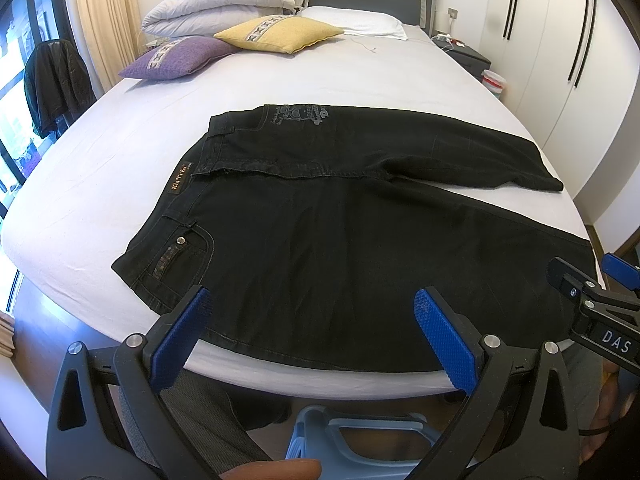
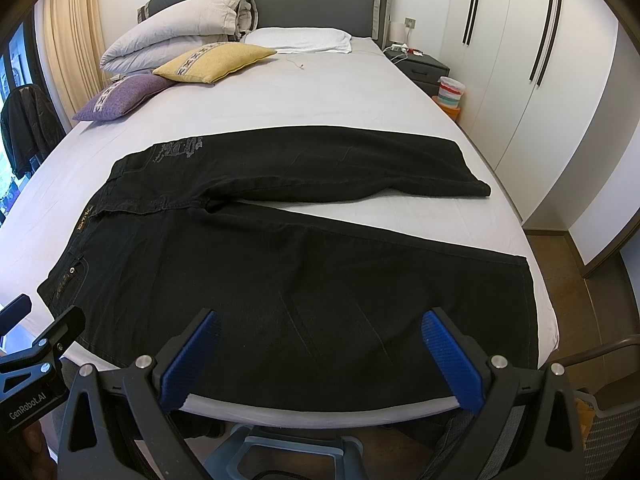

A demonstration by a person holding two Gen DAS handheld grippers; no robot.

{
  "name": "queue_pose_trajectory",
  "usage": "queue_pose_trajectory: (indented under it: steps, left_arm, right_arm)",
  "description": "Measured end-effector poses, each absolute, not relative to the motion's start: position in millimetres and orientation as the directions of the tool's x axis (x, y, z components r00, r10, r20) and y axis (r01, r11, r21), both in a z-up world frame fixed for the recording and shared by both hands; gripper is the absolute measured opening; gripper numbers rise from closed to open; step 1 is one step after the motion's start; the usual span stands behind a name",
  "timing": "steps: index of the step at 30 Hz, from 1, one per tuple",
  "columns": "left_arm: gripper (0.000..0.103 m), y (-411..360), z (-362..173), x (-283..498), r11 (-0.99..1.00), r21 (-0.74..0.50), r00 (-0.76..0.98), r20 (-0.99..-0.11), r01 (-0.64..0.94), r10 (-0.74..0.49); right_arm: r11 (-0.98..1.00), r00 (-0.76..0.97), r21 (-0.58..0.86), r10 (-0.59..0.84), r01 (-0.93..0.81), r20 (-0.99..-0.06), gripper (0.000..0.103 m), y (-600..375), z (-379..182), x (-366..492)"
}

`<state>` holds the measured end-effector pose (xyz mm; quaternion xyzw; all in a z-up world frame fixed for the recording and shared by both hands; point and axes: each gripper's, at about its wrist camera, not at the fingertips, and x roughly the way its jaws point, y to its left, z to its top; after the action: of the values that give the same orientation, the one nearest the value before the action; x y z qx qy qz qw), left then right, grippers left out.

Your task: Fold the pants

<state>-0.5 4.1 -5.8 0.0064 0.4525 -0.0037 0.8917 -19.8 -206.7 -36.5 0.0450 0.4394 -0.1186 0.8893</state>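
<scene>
Black pants (image 1: 320,240) flat on bed (image 1: 280,80), legs splayed in a V, left gripper (image 1: 312,320) and right gripper (image 2: 320,340) jaws apart, holding nothing

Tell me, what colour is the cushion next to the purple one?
Yellow cushion, with a patterned stripe; clearest in the right wrist view.

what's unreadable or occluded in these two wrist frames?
- Pants, left wrist view: near hem edge hidden behind the left claw.
- Brown waistband label: lettering too small to read.
- Grey print near the waistband, right wrist view: too small and distorted to read.
- Right claw: blocks the bed edge below it.
- Left claw in the right wrist view: cut off by the left edge.
</scene>
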Motion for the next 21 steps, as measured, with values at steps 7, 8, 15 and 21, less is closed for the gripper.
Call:
queue_pose_trajectory:
  steps: [7, 8, 15, 21]
  left_arm:
    - [0.103, 5, -8, -3, 1.000, 0.008, 0.590, -0.808, 0.013, -0.001]
    - [0.103, 5, -8, -3, 1.000, 0.008, 0.590, -0.808, 0.012, 0.000]
    - [0.103, 6, -9, -3, 1.000, 0.007, 0.589, -0.808, 0.012, -0.001]
    - [0.103, 7, -21, -7, 1.000, 0.006, 0.585, -0.811, 0.013, -0.003]
  right_arm:
    - [0.968, 0.585, -0.023, -0.169, 0.249, -0.793, 0.103, -205, -38, -21]
    - [0.968, 0.584, -0.023, -0.169, 0.249, -0.794, 0.103, -204, -39, -22]
    - [0.969, 0.584, -0.018, -0.163, 0.246, -0.795, 0.103, -200, -43, -23]
    - [0.972, 0.579, -0.010, -0.149, 0.236, -0.802, 0.103, -204, -43, -19]
